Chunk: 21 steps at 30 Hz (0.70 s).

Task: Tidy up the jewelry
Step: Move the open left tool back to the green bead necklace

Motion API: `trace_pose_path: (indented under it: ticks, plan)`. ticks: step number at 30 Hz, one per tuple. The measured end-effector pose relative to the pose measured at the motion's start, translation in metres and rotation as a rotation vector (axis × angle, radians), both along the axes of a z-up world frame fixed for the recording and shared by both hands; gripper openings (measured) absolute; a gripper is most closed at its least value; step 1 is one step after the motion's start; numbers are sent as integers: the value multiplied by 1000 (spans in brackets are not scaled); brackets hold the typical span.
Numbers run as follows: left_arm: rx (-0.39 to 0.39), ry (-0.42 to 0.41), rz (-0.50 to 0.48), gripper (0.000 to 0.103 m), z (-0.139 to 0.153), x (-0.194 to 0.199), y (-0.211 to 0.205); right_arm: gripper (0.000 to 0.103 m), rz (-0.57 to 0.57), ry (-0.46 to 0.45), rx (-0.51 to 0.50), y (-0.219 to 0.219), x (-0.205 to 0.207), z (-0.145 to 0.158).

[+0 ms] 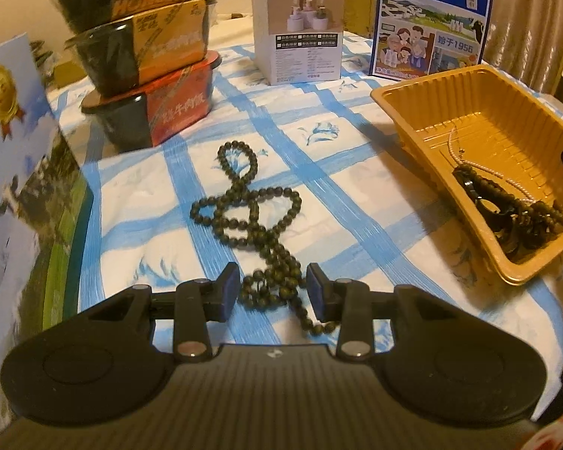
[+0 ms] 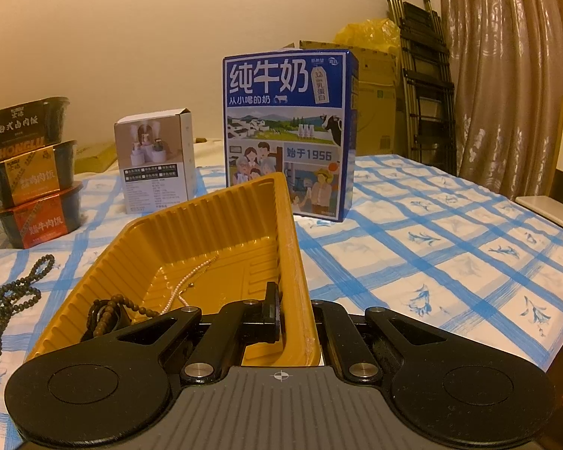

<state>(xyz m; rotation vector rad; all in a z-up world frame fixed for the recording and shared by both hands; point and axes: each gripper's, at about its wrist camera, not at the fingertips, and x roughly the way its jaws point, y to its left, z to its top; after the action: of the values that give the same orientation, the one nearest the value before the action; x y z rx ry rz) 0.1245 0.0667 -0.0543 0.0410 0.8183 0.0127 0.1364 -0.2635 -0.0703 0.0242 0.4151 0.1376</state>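
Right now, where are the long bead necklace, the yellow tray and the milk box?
Bead necklace (image 1: 244, 206): left wrist view, middle loops.
Yellow tray (image 1: 405, 112): left wrist view, near rim.
Milk box (image 2: 285, 112): right wrist view, front face.

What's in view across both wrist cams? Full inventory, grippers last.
bead necklace: 1, dark green, loose on cloth
tray: 1, yellow, right side, tilted
tray jewelry: pearl strand, dark beads, black piece
meal bowls: 3, black, stacked far left
white box: 1, centre back
milk carton: 1, blue, behind tray
tablecloth: white, blue checks
left gripper: open around necklace end
right gripper: shut on tray wall
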Motion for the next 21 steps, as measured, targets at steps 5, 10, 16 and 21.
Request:
trace_pose_path:
  ticks: [5,10,16,21]
  plan:
    - [38,-6,-31,35,-5,17,-4,3,0,0,-1,0,0,-1]
    - [73,2,-46,35,-13,34,-8,3,-1,2,0,-1,-1,-2]
    - [103,12,-55,35,-19,47,-9,3,-1,3,1,-2,-1,-4]
    - [111,21,-55,35,-23,54,-7,3,-2,6,3,-3,-2,-7]
